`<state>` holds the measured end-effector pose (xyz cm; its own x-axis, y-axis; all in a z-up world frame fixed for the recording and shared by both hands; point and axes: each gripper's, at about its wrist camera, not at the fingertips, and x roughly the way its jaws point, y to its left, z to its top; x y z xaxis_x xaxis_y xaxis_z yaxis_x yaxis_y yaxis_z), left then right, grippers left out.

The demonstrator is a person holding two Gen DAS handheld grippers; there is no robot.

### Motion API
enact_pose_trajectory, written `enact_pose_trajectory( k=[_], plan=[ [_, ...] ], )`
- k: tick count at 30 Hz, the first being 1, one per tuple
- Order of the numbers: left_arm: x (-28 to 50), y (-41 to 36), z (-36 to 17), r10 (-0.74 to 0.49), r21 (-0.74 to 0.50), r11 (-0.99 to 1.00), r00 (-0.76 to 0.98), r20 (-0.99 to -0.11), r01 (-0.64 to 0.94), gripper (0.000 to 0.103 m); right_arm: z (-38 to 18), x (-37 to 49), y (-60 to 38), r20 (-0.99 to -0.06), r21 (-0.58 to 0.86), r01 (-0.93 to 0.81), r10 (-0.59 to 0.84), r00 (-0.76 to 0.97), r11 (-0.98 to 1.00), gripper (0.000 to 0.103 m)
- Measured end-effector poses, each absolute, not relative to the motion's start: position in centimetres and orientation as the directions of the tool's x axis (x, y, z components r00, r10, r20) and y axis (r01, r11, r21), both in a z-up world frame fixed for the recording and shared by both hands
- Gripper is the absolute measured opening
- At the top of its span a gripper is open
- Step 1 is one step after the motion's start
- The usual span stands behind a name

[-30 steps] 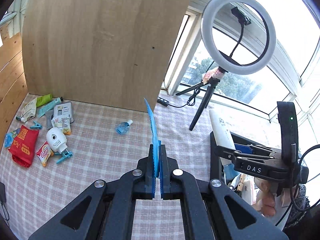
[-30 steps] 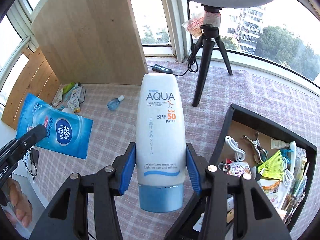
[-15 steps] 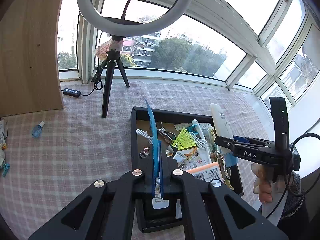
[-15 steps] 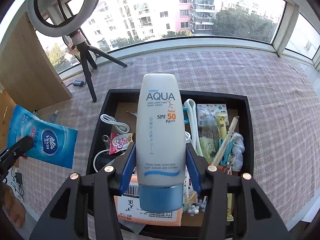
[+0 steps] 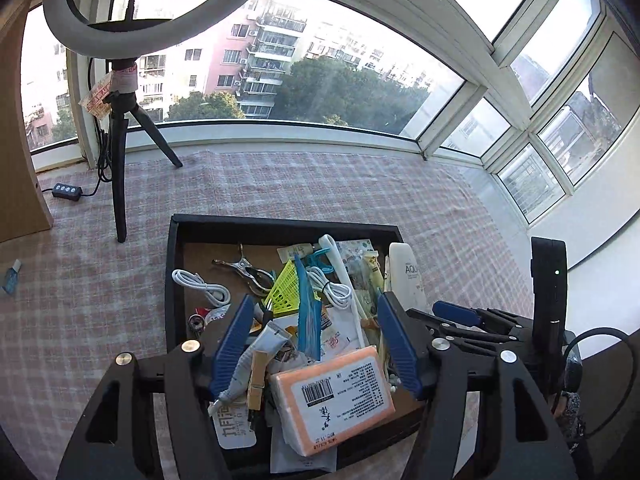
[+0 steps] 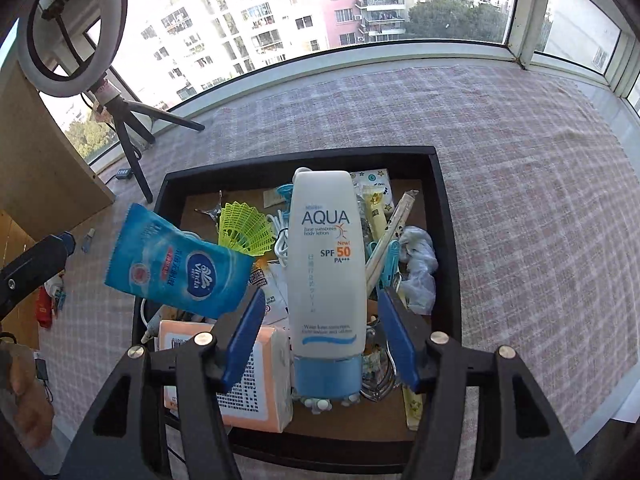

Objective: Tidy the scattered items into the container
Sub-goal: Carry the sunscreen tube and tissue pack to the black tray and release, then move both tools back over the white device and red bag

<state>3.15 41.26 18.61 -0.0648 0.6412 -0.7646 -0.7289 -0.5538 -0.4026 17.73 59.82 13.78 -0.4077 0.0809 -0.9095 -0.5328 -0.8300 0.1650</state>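
Note:
The black tray (image 5: 280,222) (image 6: 444,240) lies below both grippers, crowded with small items. My left gripper (image 5: 316,300) hangs over it, jaws opening wide. The blue tissue packet (image 5: 308,312) (image 6: 180,268) is edge-on between the pads, touching neither. My right gripper (image 6: 321,295) is also above the tray with its jaws opening. The white AQUA sunscreen tube (image 6: 326,264) (image 5: 408,276) stands cap down between its pads, with a gap on each side. From the right wrist the left gripper (image 6: 60,242) shows at the left edge. The right gripper (image 5: 452,312) shows at the right of the left wrist view.
An orange tissue pack (image 5: 336,396) fills the tray's near side. A ring light on a tripod (image 5: 120,184) (image 6: 132,152) stands left of the tray, with a cable switch (image 5: 66,191) and a wooden board (image 5: 16,160) beyond. A small blue bottle (image 5: 10,278) and other scattered items (image 6: 50,304) lie far left.
Both grippers swung from over the checked cloth to above the tray. Both jaws have opened, letting go of the blue packet and the sunscreen tube.

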Motion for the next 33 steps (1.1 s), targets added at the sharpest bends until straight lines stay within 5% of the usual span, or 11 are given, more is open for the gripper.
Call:
enact_pose_trajectory(
  k=[16, 33],
  plan=[
    [0.2, 34.0, 19.2, 0.578, -0.293, -0.670, -0.232, -0.782, -0.682, 0.067, 14.8, 14.1, 54.6, -0.895, 0.137, -0.424, 0.071, -0.440, -0.895, 0.064],
    [-8.0, 10.8, 17.6, 0.390, -0.257, -0.911, -0.477, -0.787, -0.322, 0.067, 15.0, 4.2, 36.6, -0.879, 0.147, -0.072, -0.097, -0.466, -0.986, 0.064]
  ],
)
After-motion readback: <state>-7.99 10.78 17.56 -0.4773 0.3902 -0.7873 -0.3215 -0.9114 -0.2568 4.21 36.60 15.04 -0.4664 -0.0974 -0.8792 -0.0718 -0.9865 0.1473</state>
